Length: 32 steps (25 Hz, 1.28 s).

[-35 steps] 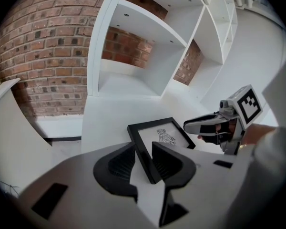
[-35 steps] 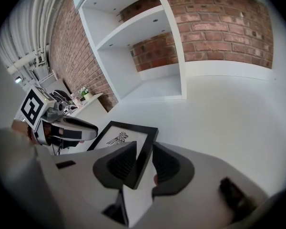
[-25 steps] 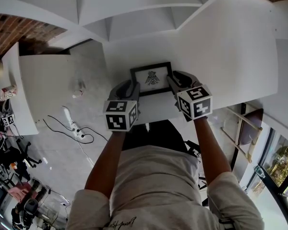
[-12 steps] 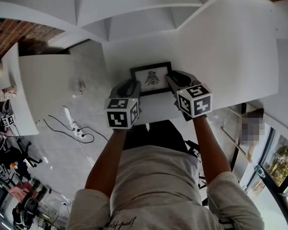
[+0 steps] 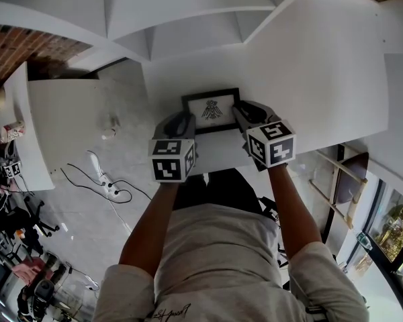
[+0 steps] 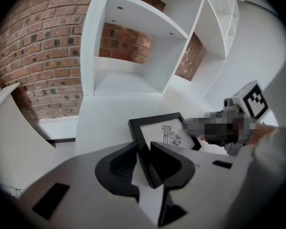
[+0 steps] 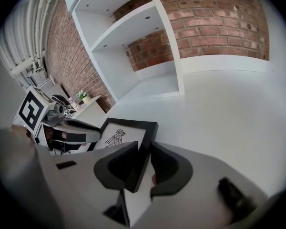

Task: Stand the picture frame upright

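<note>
Picture frame: lies print-up on the white table, between the two grippers (tilt unclear).
Left gripper: its jaws have just been closing and pinch the frame's left rail.
Right gripper: jaws narrowly apart, clamped on the frame's right rail.
Surroundings: white shelving beyond the frame, brick wall behind it.

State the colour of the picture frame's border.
Black. The frame shows best in the left gripper view.
</note>
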Available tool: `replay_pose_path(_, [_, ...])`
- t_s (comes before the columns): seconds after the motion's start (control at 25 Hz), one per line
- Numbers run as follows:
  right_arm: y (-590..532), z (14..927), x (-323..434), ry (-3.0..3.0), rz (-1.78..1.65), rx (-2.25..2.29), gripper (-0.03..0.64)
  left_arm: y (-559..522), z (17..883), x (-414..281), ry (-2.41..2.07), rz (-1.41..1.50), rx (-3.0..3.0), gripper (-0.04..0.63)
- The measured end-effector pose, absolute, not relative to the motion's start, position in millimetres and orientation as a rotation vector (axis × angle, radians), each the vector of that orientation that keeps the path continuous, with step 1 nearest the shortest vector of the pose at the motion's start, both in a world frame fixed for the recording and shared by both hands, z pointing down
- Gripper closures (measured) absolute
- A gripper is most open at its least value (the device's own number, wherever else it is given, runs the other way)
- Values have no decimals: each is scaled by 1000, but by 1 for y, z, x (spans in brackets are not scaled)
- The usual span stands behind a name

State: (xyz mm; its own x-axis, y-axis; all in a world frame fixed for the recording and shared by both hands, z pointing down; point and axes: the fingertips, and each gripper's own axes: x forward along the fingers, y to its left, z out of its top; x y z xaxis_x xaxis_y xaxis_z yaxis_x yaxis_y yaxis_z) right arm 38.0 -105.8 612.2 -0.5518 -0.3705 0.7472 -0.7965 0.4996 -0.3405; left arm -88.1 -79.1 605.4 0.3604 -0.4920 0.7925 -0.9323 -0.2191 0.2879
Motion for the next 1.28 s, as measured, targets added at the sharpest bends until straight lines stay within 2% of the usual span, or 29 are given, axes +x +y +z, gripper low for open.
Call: replay_pose_path(1.28, [-199,539,84,-2298,667,1170,520,-179,529,-44,-1373,673,2148,495])
